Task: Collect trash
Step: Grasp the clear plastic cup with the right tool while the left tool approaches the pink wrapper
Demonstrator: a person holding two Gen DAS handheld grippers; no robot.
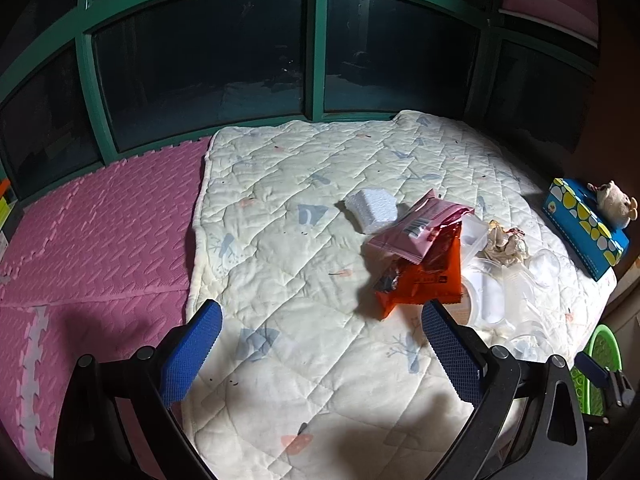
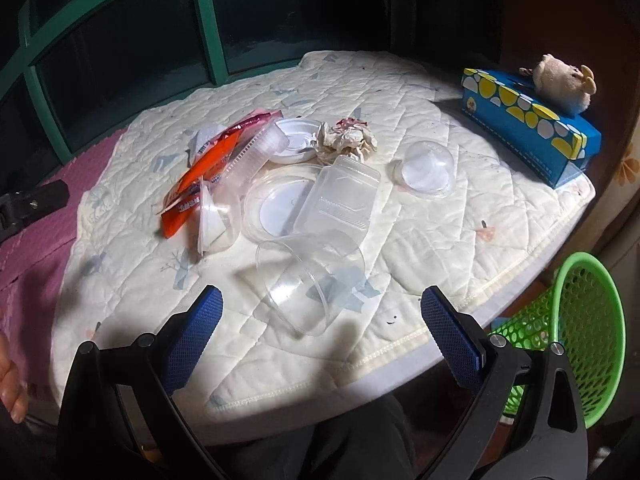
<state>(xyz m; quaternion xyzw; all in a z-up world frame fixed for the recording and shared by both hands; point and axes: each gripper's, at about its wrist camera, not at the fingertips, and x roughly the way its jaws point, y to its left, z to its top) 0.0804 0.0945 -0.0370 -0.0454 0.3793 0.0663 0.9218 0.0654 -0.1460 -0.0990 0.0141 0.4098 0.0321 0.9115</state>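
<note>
Trash lies on a cream quilted mat (image 1: 304,264) (image 2: 420,248). An orange wrapper (image 1: 424,280) (image 2: 200,184) sits under a pink wrapper (image 1: 416,228). Behind them is a white foam piece (image 1: 372,208). A crumpled paper ball (image 1: 504,242) (image 2: 346,140) lies further right. Clear plastic cups and lids are scattered: a tipped cup (image 2: 308,280), a rectangular tub (image 2: 340,200), a domed lid (image 2: 426,168). My left gripper (image 1: 322,314) is open, hovering short of the orange wrapper. My right gripper (image 2: 322,304) is open just before the tipped cup. Neither holds anything.
A green mesh basket (image 2: 588,332) (image 1: 600,360) stands off the mat's right edge. A blue tissue box (image 2: 528,120) (image 1: 584,228) with a plush toy (image 2: 560,80) sits at the back right. Pink foam flooring (image 1: 100,240) spreads left. Dark windows with green frames (image 1: 318,40) stand behind.
</note>
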